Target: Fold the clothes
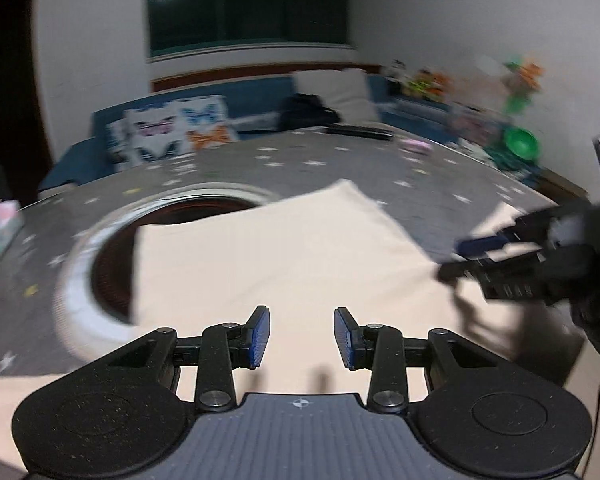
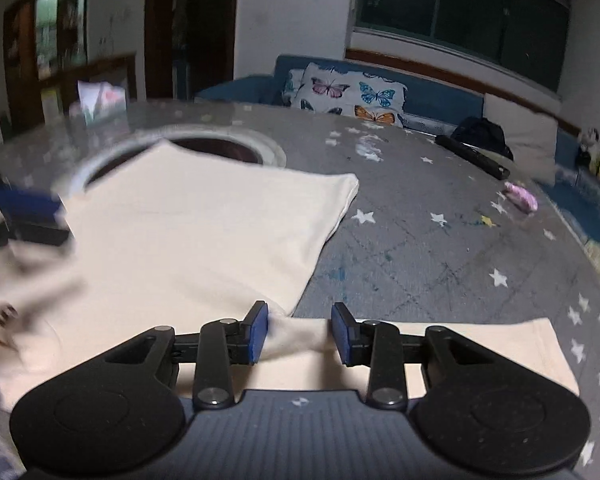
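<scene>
A cream garment (image 1: pixel 284 256) lies partly folded on a grey star-print table cover (image 1: pixel 340 160); its far edge overlaps a round white-rimmed opening (image 1: pixel 80 280). My left gripper (image 1: pixel 302 336) is open and empty just above the cloth's near part. My right gripper (image 1: pixel 460 260) shows blurred at the cloth's right edge. In the right wrist view the garment (image 2: pixel 204 232) lies ahead, and my right gripper (image 2: pixel 299 332) is open over a cream sleeve (image 2: pixel 480 344) near the fold's corner, holding nothing. The left gripper (image 2: pixel 24 204) is a blur at the left.
A long black object (image 2: pixel 472 156) and a small pink item (image 2: pixel 522 196) lie on the far table. A blue sofa (image 2: pixel 440 96) with a butterfly cushion (image 2: pixel 348 94) stands behind. Green and orange toys (image 1: pixel 520 136) sit at the table's right edge. Tissue packs (image 2: pixel 100 100) are at the left.
</scene>
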